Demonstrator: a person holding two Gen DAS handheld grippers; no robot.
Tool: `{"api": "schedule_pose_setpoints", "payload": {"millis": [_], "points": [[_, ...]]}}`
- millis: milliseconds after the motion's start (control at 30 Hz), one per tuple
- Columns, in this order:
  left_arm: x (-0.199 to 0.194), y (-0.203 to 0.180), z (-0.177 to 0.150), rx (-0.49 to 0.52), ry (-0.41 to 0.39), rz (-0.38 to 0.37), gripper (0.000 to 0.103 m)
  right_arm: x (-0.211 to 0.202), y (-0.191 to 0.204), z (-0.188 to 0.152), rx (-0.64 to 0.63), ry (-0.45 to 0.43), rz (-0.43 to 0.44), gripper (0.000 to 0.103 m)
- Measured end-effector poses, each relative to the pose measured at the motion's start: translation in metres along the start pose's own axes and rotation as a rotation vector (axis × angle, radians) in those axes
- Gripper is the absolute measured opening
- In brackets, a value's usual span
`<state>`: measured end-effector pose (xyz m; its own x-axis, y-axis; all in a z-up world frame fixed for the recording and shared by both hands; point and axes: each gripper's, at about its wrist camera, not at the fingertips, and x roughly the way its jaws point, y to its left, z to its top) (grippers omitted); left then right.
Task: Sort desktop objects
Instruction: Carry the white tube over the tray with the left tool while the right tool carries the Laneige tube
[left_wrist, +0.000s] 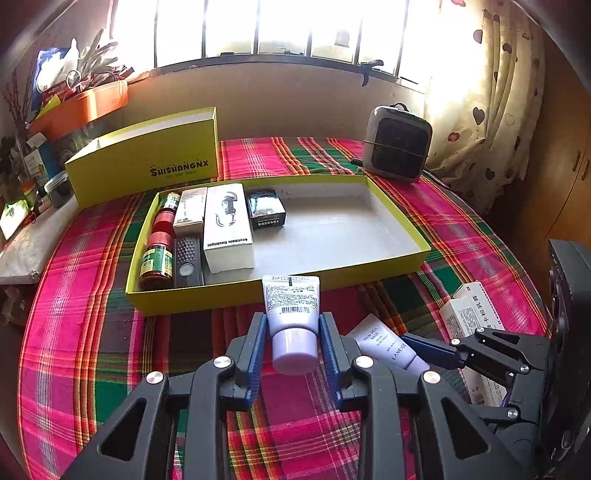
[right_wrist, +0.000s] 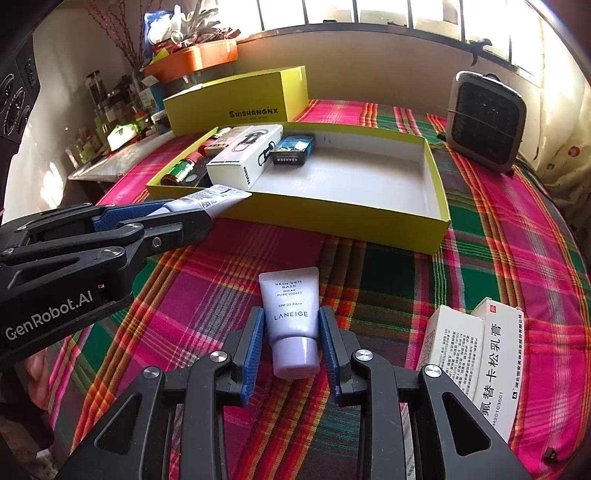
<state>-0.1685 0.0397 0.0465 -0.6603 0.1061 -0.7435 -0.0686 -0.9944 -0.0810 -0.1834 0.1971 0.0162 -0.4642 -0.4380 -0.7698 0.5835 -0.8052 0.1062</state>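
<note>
Lavender cream tube (left_wrist: 291, 317) is clamped in the left claw (left_wrist: 293, 345), raised just before the yellow tray (left_wrist: 402, 225). Right claw (right_wrist: 290, 341) brackets the Laneige tube (right_wrist: 291, 317) on the plaid tabletop (right_wrist: 388, 280); whether it grips cannot be told.

Home room, plaid tablecloth (left_wrist: 92, 258), heart-print curtain (left_wrist: 491, 122) (barred window (left_wrist: 280, 29))

Your left gripper (right_wrist: 207, 206) hides the held tube's (right_wrist: 210, 197) cap; the ointment box (right_wrist: 496, 369) runs behind the right gripper's arm.
</note>
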Motion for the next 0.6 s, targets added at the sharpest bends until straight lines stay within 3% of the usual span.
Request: {"api": "schedule_pose_setpoints", "payload": {"millis": [600], "points": [[0.0009,-0.0017,0.0031,0.01,-0.001,-0.003,0.029,-0.0055,0.0014,-0.007,-0.02,-0.011,-0.023,0.028]]}}
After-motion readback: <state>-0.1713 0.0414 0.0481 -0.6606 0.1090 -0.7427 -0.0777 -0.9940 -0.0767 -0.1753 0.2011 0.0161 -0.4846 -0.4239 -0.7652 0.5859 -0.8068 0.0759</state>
